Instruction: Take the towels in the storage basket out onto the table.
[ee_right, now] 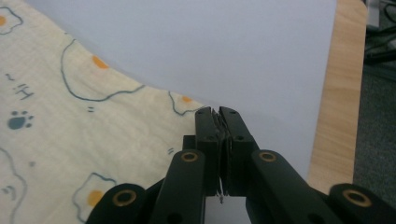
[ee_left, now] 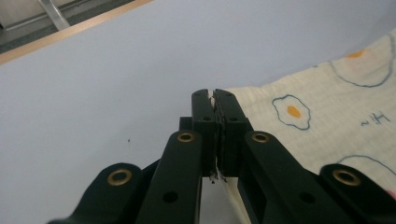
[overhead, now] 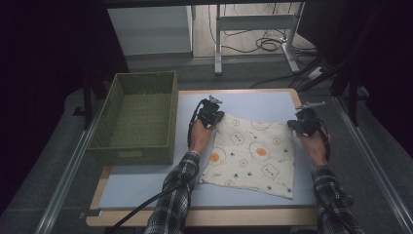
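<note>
A cream cloth (overhead: 253, 153) printed with fried eggs and bear faces lies flat on the pale blue table top (overhead: 146, 187). My left gripper (overhead: 214, 118) sits at the cloth's far left corner, and its black jaws pinch the cloth's corner (ee_left: 214, 99) between them. My right gripper (overhead: 296, 125) is at the far right corner, jaws shut on that corner of the cloth (ee_right: 217, 116). The cloth (ee_left: 327, 112) spreads to the right in the left gripper view, and the cloth (ee_right: 70, 121) spreads to the left in the right gripper view.
A green woven basket (overhead: 113, 141) stands on the table's left side, next to my left hand. The table's wooden edge (ee_right: 338, 93) runs just right of the right gripper. Table legs and cables (overhead: 265, 44) lie on the floor beyond the far edge.
</note>
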A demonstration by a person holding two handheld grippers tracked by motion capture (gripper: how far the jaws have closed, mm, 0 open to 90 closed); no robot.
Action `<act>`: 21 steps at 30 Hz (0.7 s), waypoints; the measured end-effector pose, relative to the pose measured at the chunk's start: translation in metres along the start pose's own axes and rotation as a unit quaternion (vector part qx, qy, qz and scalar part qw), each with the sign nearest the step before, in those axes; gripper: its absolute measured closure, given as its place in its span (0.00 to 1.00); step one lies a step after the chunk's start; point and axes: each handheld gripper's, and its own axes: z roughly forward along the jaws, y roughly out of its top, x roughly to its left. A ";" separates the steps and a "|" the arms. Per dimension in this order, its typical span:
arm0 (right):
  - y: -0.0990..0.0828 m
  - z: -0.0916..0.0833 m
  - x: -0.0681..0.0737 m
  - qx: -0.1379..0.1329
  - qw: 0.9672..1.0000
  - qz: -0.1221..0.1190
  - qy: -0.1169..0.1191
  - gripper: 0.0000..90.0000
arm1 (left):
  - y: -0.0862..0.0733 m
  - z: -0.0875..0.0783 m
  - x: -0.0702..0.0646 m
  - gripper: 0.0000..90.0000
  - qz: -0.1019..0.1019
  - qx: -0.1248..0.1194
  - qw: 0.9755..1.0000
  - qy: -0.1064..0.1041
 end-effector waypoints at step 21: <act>-0.049 -0.056 0.030 -0.033 0.998 -0.050 0.036 0.97 | -0.050 -0.070 -0.027 0.98 0.017 -0.031 0.999 -0.033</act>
